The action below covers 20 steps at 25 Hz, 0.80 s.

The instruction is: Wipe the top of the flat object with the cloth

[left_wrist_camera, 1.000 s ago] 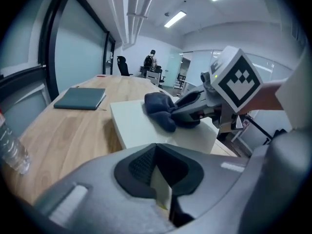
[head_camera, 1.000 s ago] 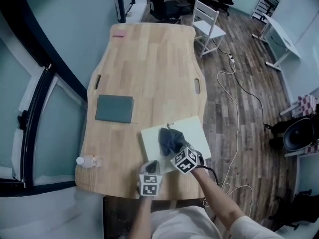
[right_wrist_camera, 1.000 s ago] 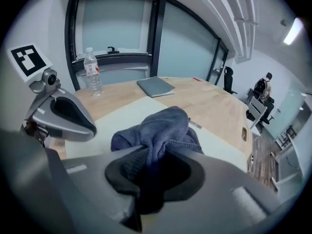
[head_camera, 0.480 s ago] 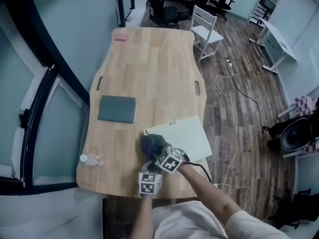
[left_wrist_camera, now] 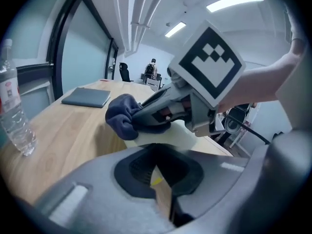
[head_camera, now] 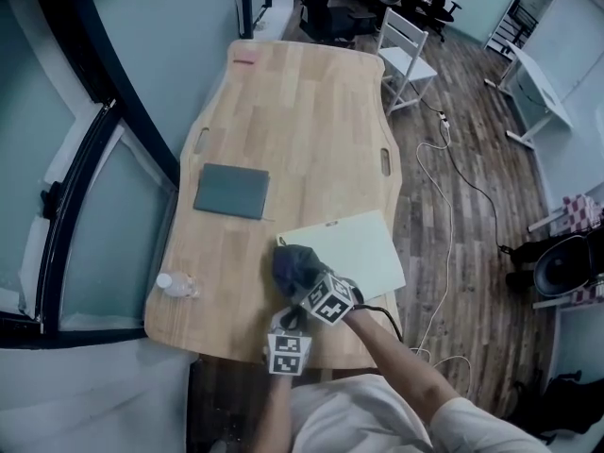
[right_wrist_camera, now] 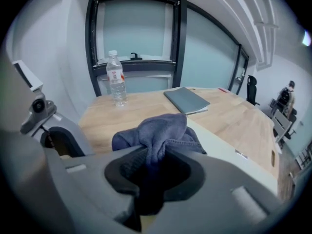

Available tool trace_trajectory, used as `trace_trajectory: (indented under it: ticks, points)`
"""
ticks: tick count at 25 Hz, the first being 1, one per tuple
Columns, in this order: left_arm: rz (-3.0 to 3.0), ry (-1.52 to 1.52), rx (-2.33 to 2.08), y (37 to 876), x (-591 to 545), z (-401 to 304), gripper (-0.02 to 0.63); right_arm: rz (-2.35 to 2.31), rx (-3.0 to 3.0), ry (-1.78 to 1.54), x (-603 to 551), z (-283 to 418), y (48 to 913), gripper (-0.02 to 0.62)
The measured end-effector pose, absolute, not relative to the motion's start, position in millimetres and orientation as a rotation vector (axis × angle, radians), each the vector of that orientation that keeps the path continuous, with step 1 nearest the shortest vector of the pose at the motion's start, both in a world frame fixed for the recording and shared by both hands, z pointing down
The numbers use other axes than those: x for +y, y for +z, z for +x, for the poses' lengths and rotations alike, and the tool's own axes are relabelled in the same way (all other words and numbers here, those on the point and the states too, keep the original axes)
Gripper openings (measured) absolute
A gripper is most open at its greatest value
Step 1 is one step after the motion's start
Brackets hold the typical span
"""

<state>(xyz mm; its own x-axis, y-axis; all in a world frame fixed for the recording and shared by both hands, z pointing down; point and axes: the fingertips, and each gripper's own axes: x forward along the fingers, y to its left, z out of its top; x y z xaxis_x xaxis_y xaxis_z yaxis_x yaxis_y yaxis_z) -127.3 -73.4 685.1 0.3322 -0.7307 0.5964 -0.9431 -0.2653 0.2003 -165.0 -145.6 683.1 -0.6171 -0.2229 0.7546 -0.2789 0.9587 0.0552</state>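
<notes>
A pale flat board (head_camera: 357, 245) lies near the table's front edge. A dark blue cloth (head_camera: 293, 262) rests on its near-left corner, and my right gripper (head_camera: 308, 281) is shut on the cloth. In the right gripper view the cloth (right_wrist_camera: 161, 130) bunches up out of the right gripper (right_wrist_camera: 155, 165) over the board (right_wrist_camera: 229, 150). My left gripper (head_camera: 287, 322) sits just in front of that corner, at the table edge. In its own view the left gripper (left_wrist_camera: 163, 189) is shut with nothing held; the cloth (left_wrist_camera: 122, 117) and board (left_wrist_camera: 183, 135) lie just ahead.
A grey closed notebook (head_camera: 232, 191) lies left of centre on the wooden table (head_camera: 302, 130). A clear water bottle (head_camera: 176, 285) stands at the near-left corner. A white chair (head_camera: 406, 45) and a cable (head_camera: 453, 187) are on the floor to the right.
The right gripper slid the cloth leftward across the board, from its middle to its near-left corner. The left gripper stayed at the table's front edge.
</notes>
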Motion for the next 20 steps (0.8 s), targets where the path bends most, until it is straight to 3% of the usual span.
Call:
trace_trajectory:
  ticks: [20]
  points:
    - [2.08,0.569,-1.488,684.7,-71.2,-125.5,0.008,0.328,-2.264,-0.016,-133.0,-108.2,683.2,0.083]
